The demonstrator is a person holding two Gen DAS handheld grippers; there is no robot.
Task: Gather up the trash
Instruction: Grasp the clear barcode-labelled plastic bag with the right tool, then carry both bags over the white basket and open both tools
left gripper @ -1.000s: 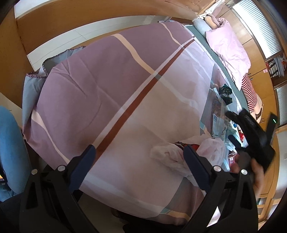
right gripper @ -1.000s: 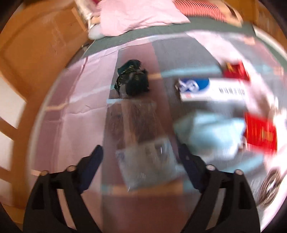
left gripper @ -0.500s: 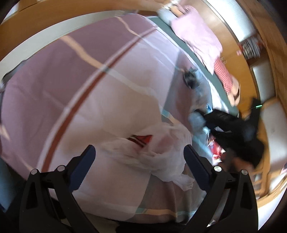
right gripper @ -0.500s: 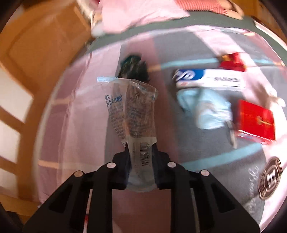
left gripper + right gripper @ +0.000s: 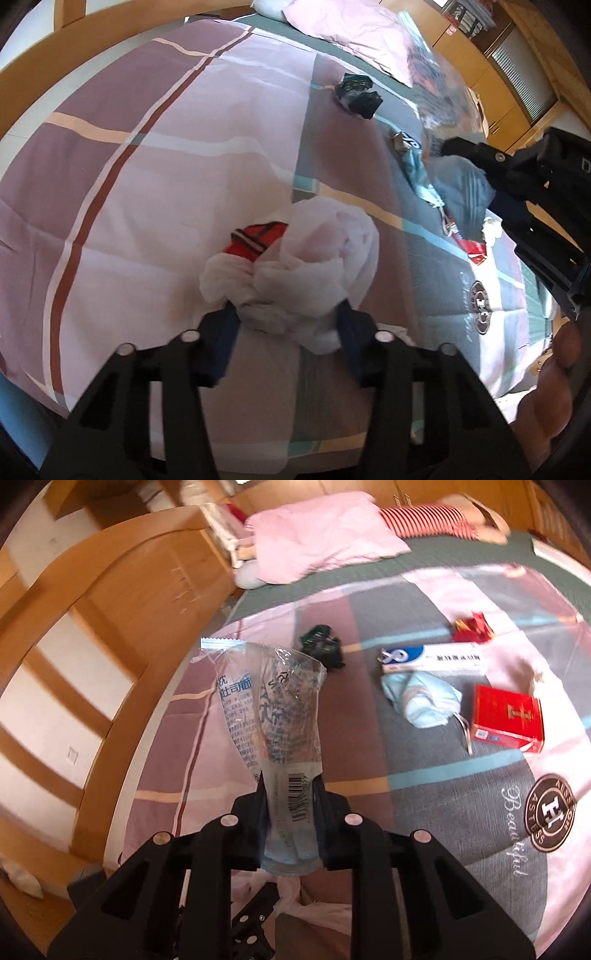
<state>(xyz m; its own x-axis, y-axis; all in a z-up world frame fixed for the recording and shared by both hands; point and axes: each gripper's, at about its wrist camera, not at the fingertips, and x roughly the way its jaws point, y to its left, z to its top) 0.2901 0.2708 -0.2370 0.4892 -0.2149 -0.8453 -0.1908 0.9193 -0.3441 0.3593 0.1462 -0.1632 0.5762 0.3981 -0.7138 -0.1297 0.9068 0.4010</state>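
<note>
one wrapper clamped in right gripper, bag just pinched by left gripper; box, mask left mid-bed.

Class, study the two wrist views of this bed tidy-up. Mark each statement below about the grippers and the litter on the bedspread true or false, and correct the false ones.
1. The right gripper grips a clear printed wrapper. True.
2. The left gripper stands empty. False: its jaws have just been closing and now pinch the white plastic bag.
3. The red box lies on the bedspread. True.
4. The light blue face mask is already in the bag. False: it lies on the bedspread beside the red box.
5. The dark crumpled wrapper is held in a gripper. False: it lies loose on the bedspread.
</note>
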